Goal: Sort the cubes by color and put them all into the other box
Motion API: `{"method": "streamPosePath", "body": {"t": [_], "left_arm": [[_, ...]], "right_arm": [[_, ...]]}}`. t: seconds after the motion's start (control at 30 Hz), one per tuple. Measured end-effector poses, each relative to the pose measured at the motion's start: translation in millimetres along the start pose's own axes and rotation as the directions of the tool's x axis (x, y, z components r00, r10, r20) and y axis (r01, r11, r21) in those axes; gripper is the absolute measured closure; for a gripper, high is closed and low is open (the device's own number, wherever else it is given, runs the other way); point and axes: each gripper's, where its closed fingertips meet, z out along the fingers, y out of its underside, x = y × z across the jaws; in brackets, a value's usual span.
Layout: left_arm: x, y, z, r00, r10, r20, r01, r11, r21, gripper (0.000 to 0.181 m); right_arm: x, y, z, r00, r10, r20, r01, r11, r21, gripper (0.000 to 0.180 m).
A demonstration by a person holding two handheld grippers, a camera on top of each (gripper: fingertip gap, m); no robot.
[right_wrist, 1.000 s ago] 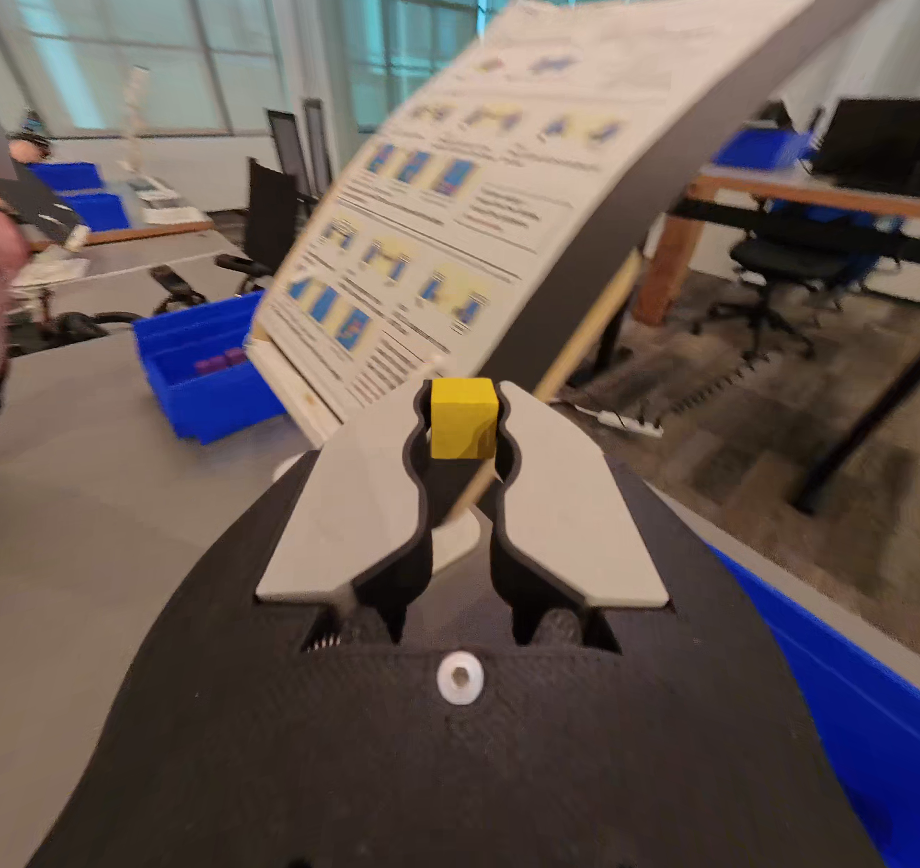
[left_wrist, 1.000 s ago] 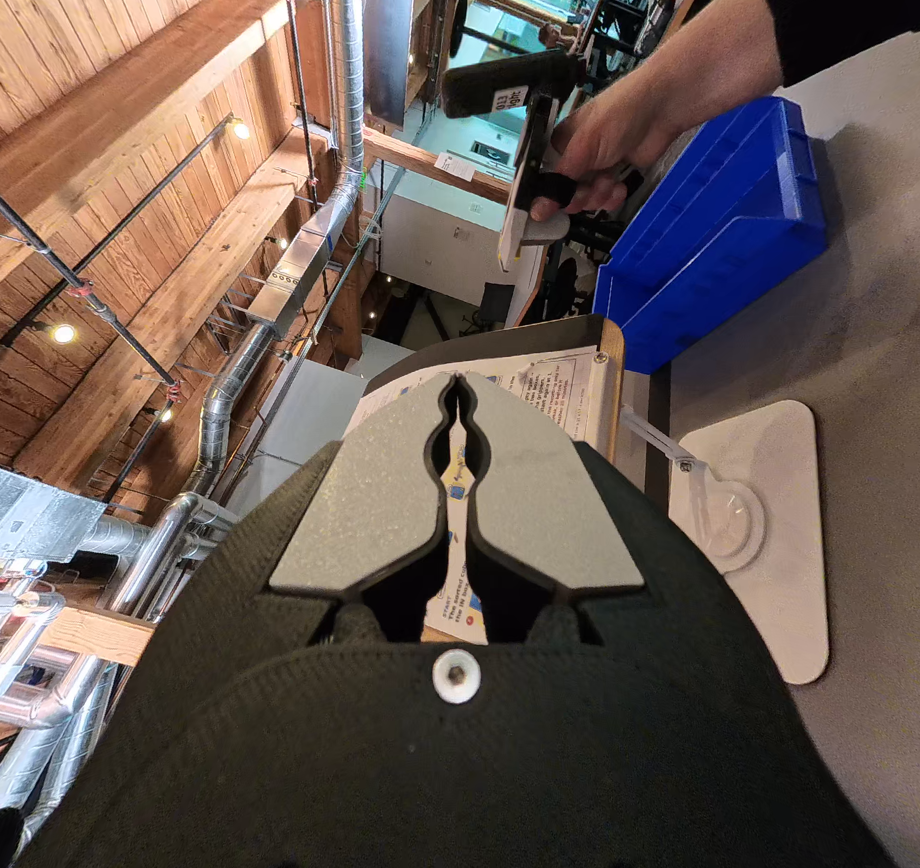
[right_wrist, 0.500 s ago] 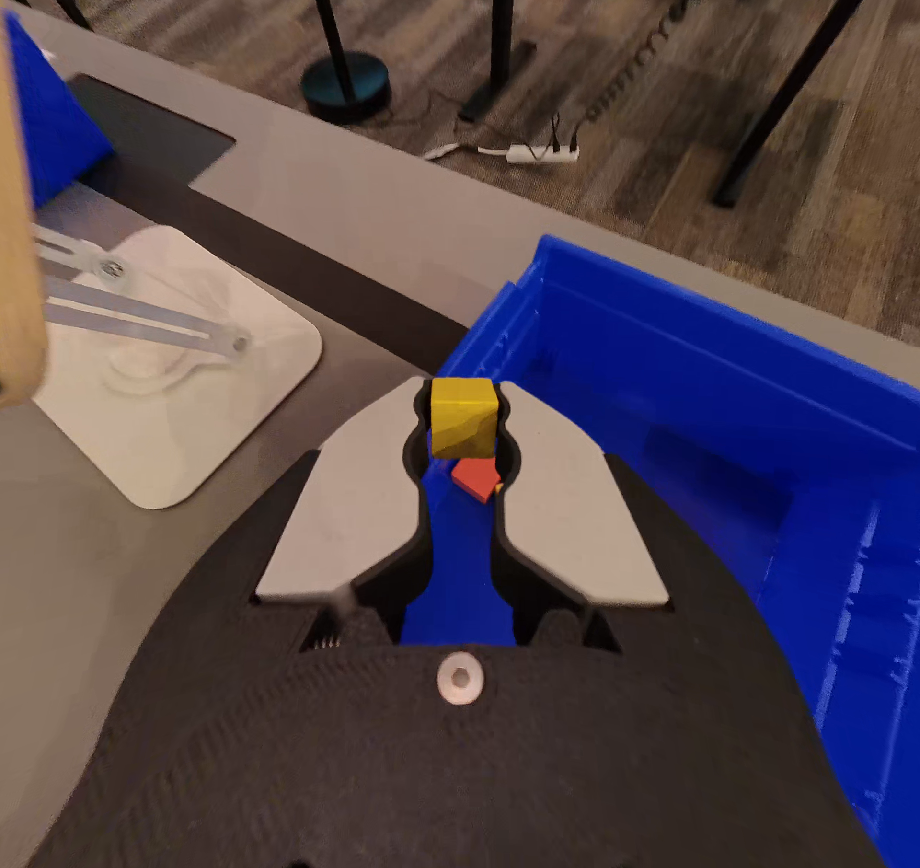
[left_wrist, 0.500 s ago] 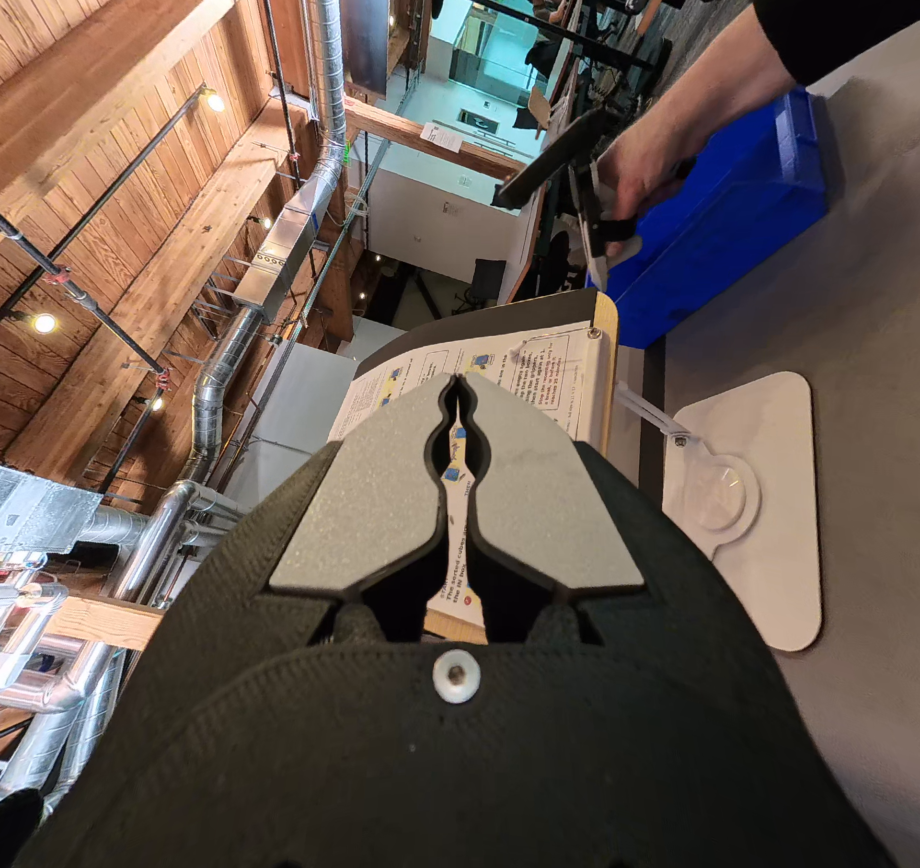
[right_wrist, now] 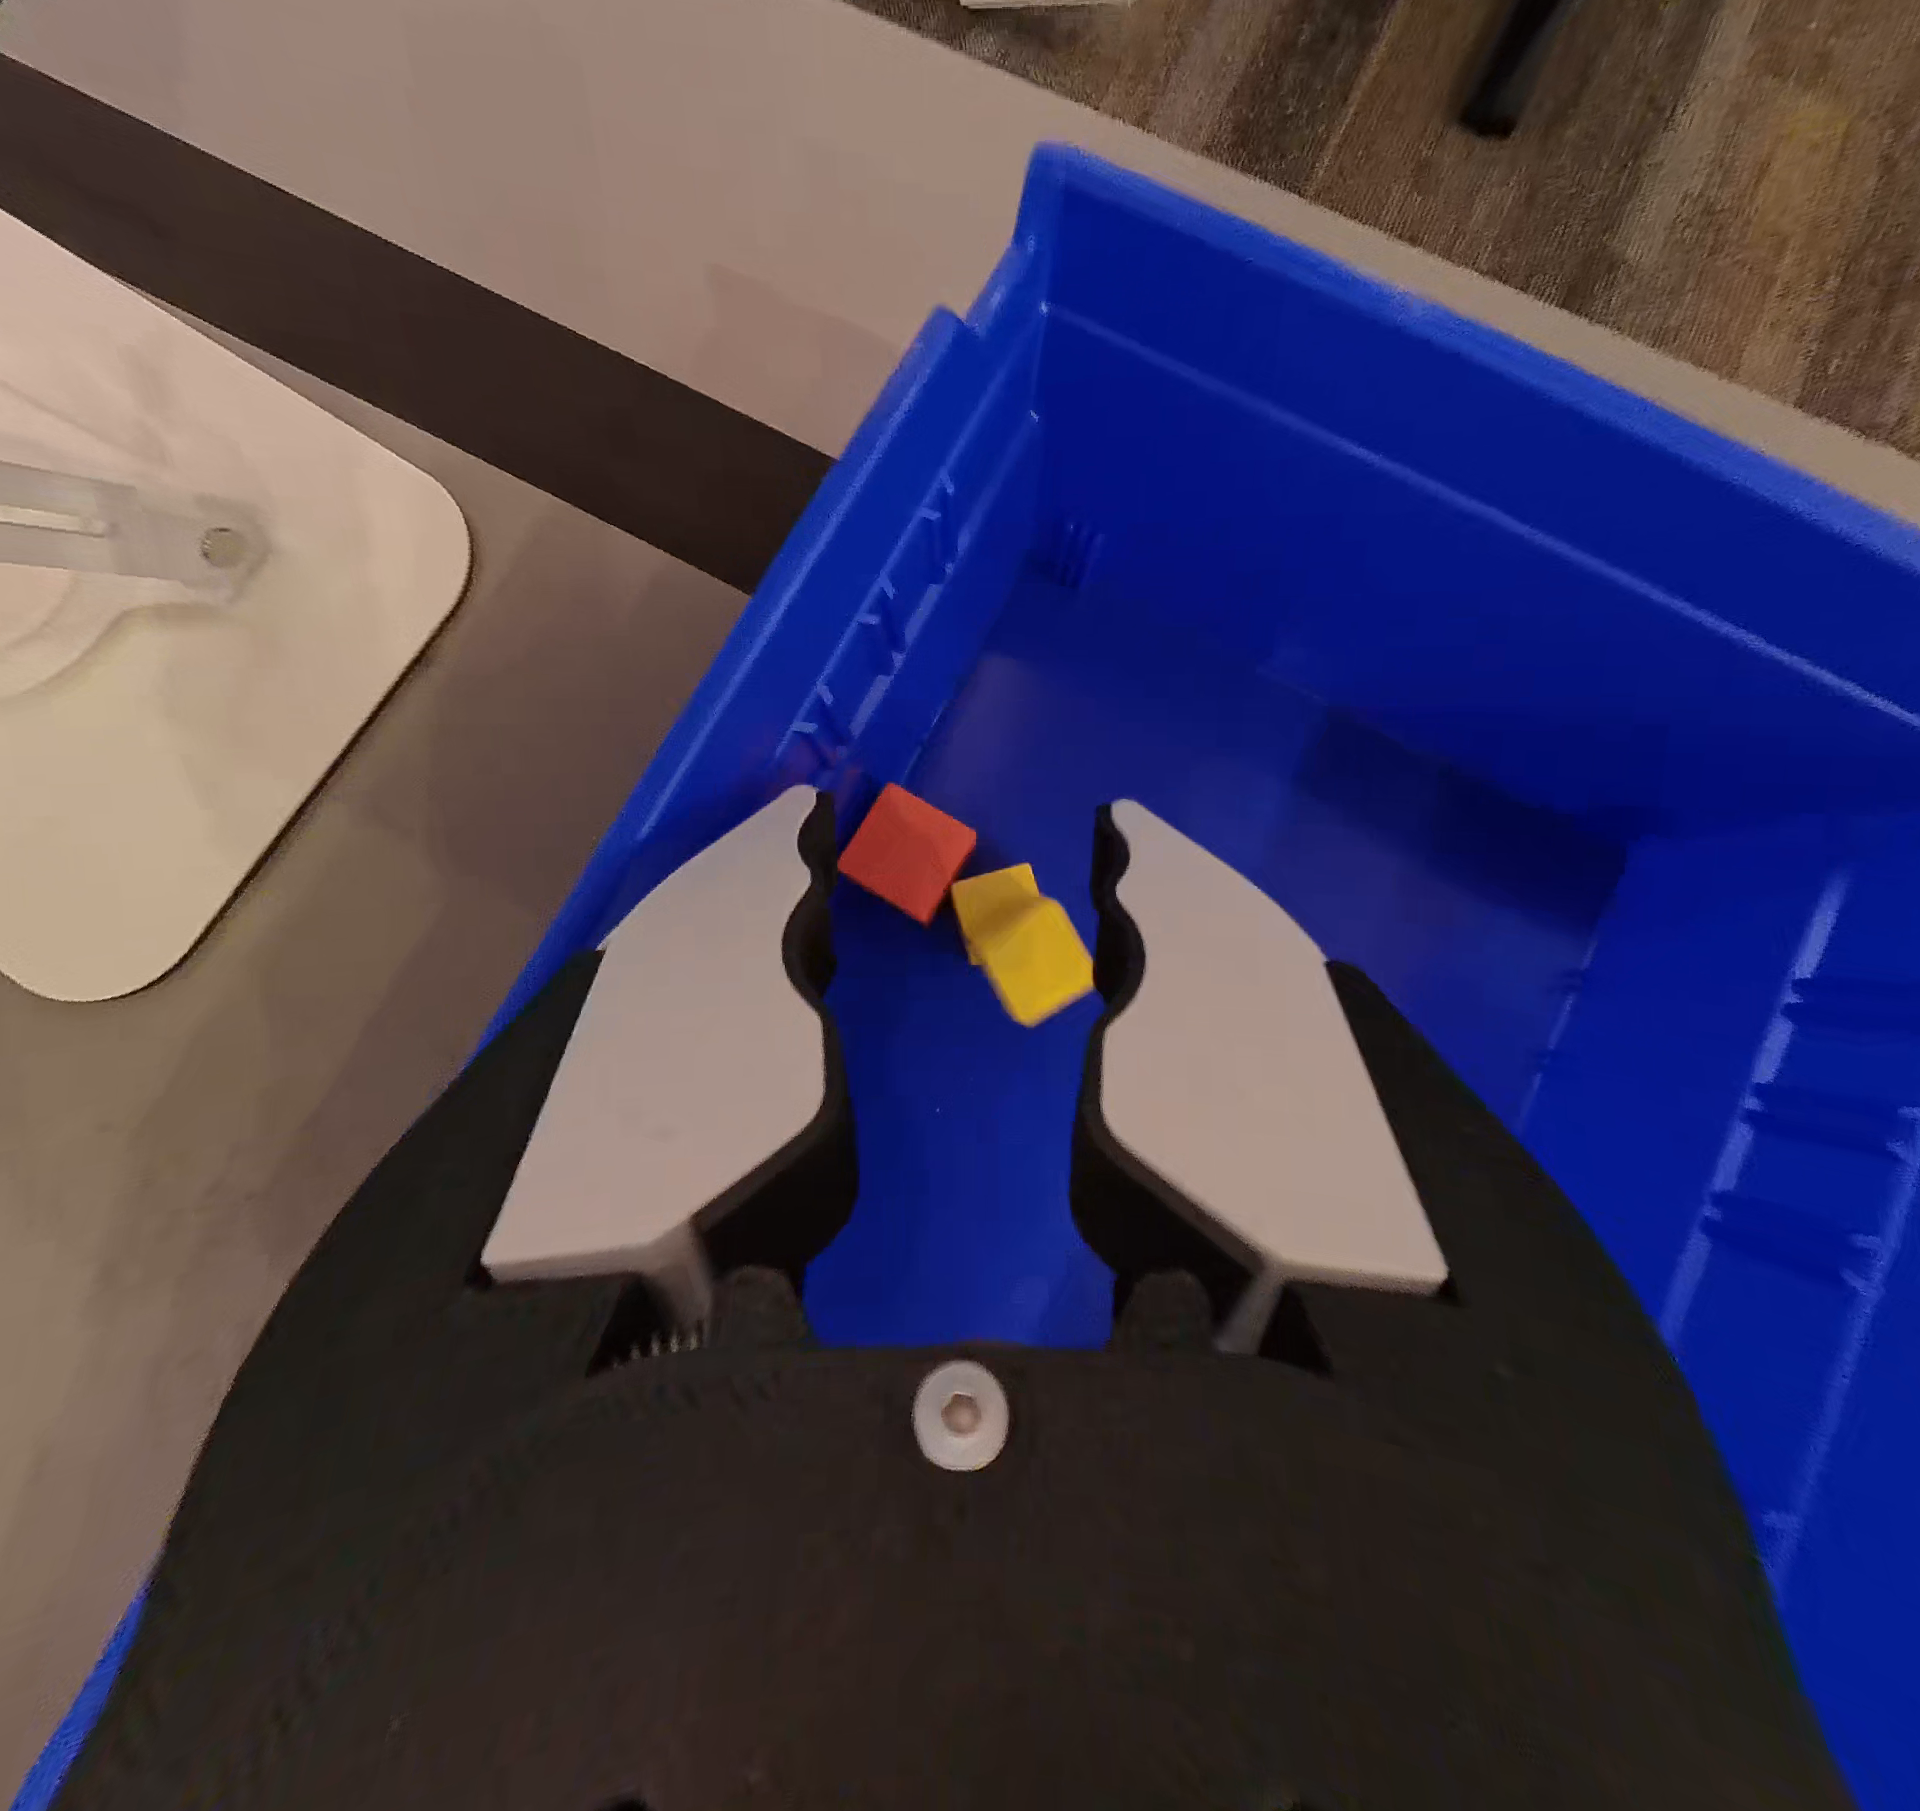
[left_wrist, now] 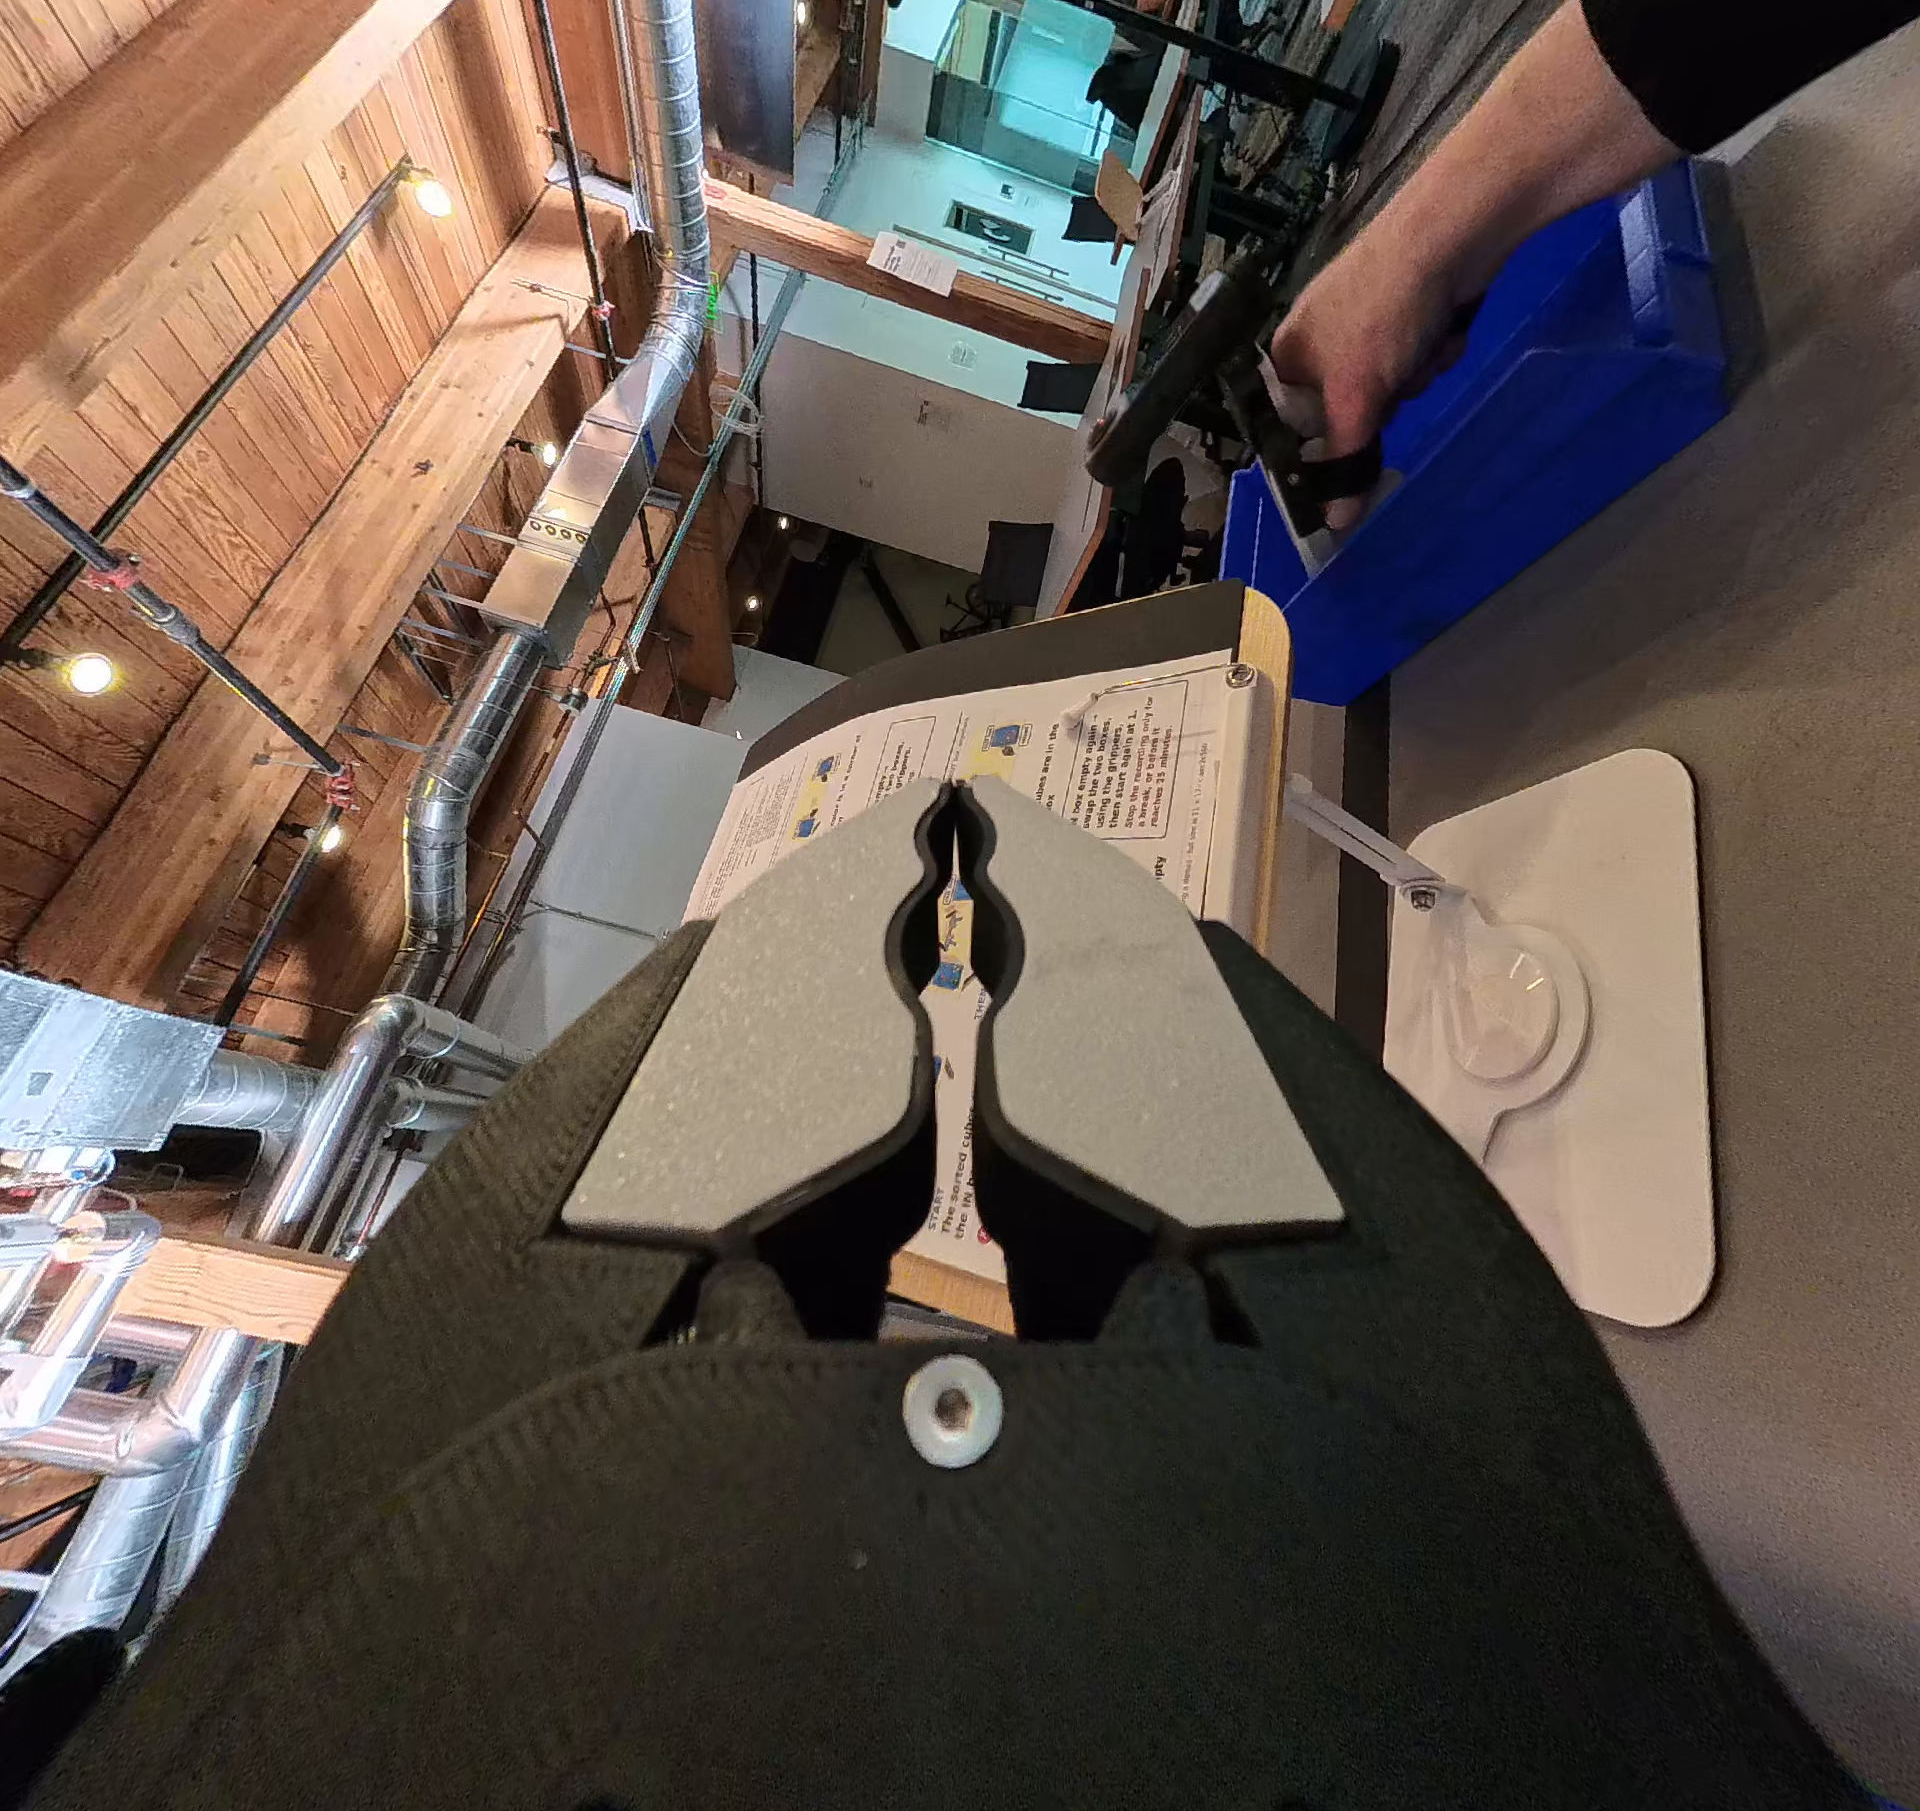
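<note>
In the right wrist view my right gripper [right_wrist: 961,811] is open above the near left corner of a blue box [right_wrist: 1351,473]. Between and below its spread fingers a yellow cube [right_wrist: 1039,961] lies loose in the box, not pressed by either pad. A second yellow cube [right_wrist: 992,894] sits just behind it and a red cube [right_wrist: 906,852] lies beside them against the box's left wall. My left gripper [left_wrist: 954,790] is shut with nothing between its pads, held off to the side. The left wrist view shows the right gripper [left_wrist: 1299,452] in a hand over the blue box [left_wrist: 1538,473].
A tilted board with an instruction sheet [left_wrist: 1143,753] stands on a white base plate [left_wrist: 1558,1034] between the grippers; the plate also shows in the right wrist view [right_wrist: 156,722]. The grey table [right_wrist: 416,151] ends just beyond the box. There is about 45 centimeters between the tips of the two grippers.
My right gripper swung down over the blue box with the yellow cube, then opened; the cube left the grasp and now lies in the box by the red one. Left gripper stayed shut.
</note>
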Motion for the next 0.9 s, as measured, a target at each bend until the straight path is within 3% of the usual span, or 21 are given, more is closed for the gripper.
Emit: {"method": "streamPosePath", "body": {"t": [0.33,0.57,0.73,0.9], "left_arm": [[-10.2,15.1,-10.9,1.000,0.002,-0.003,-0.002,0.998,-0.062,0.181],[-17.8,39.3,-30.4,0.987,-0.150,-0.051,0.144,0.983,-0.116,0.181],[-7.4,83.2,-47.5,0.967,-0.228,-0.115,0.194,0.949,-0.248,0.181],[10.1,157.2,-67.7,0.918,-0.348,-0.190,0.224,0.851,-0.476,0.180]], "right_arm": [[-25.5,-53.3,-59.2,0.991,-0.112,-0.072,0.125,0.969,0.211,0.141],[-61.4,-77.8,-91.1,0.972,-0.217,-0.088,0.233,0.921,0.312,0.147],[-90.4,-90.6,-112.1,0.951,-0.293,-0.099,0.308,0.879,0.365,0.157],[-116.5,-96.7,-123.2,0.931,-0.350,-0.105,0.363,0.849,0.383,0.156]]}}
